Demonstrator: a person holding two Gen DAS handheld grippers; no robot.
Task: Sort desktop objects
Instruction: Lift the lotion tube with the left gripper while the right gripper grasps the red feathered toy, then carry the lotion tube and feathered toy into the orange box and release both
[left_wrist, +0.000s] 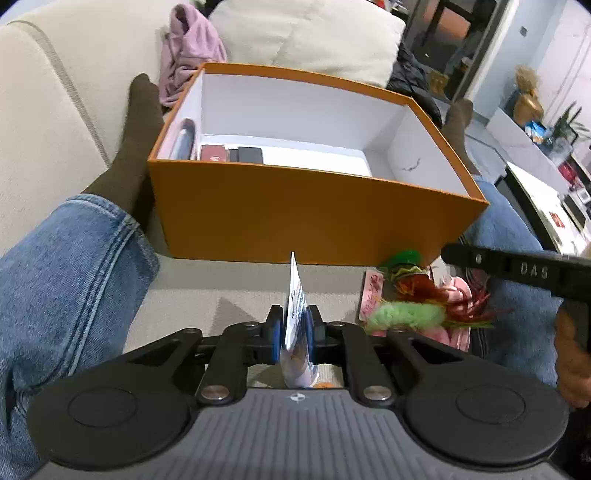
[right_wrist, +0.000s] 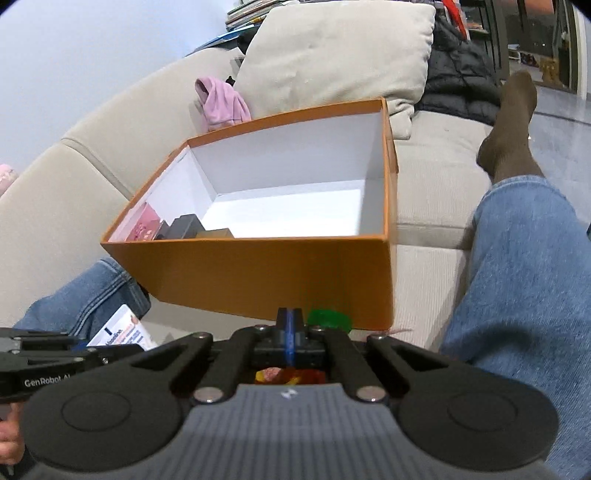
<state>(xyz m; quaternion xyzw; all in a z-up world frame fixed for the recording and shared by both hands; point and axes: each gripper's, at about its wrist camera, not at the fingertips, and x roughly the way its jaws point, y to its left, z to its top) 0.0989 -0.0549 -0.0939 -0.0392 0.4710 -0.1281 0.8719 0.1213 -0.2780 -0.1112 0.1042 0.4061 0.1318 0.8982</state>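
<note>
On the left: grips a thin card (left_wrist: 295, 295) between the blue pads of the left gripper (left_wrist: 297, 317). Jaws nearly closed, squeezing the card tight. Holds the card up on its edge, in the air above the sofa (left_wrist: 44, 110), just in front of the box (left_wrist: 295, 214).

On the right: keeps the blue pads of the right gripper (right_wrist: 291, 325) pressed together. Nothing to see between them. Hangs over a pile of fluffy toys (left_wrist: 417, 306), green, red and pink, with a green cap (right_wrist: 328, 319) just past the tips. Cannot tell if anything is caught underneath.

In the middle: sits open on the sofa, orange outside and white inside, between two legs in jeans (left_wrist: 74, 277). Holds a few things along its left side already: a red thing (left_wrist: 213, 152), a black thing (left_wrist: 250, 154) and a dark long thing leaning on the wall. Mostly bare white floor on the rest.

Behind the box: a pink cloth (left_wrist: 188, 48) and a big pale pillow (left_wrist: 306, 33).
</note>
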